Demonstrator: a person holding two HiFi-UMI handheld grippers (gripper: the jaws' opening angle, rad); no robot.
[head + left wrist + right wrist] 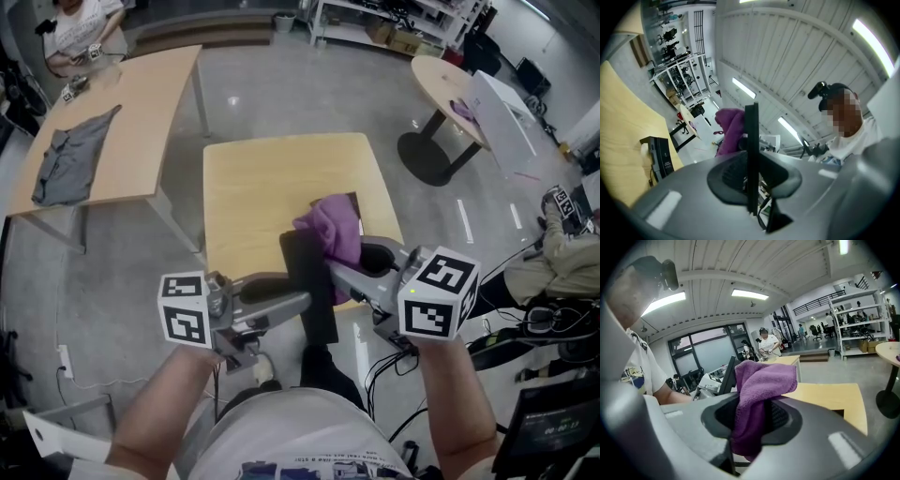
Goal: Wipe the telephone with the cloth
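Note:
The telephone (315,292) is a flat black slab held above the near edge of the light wooden table (267,183). My left gripper (294,302) is shut on it; in the left gripper view the telephone (751,154) stands edge-on between the jaws. My right gripper (362,263) is shut on a purple cloth (335,231), which is bunched against the telephone's upper right side. The right gripper view shows the cloth (757,397) hanging between the jaws, with the telephone's edge (728,375) just left of it.
A small black box (659,155) stands on the table near the cloth. A longer table (131,112) at the left carries a grey garment (67,165), with a person (80,26) behind it. A round table (448,101) and floor cables (525,323) are at the right.

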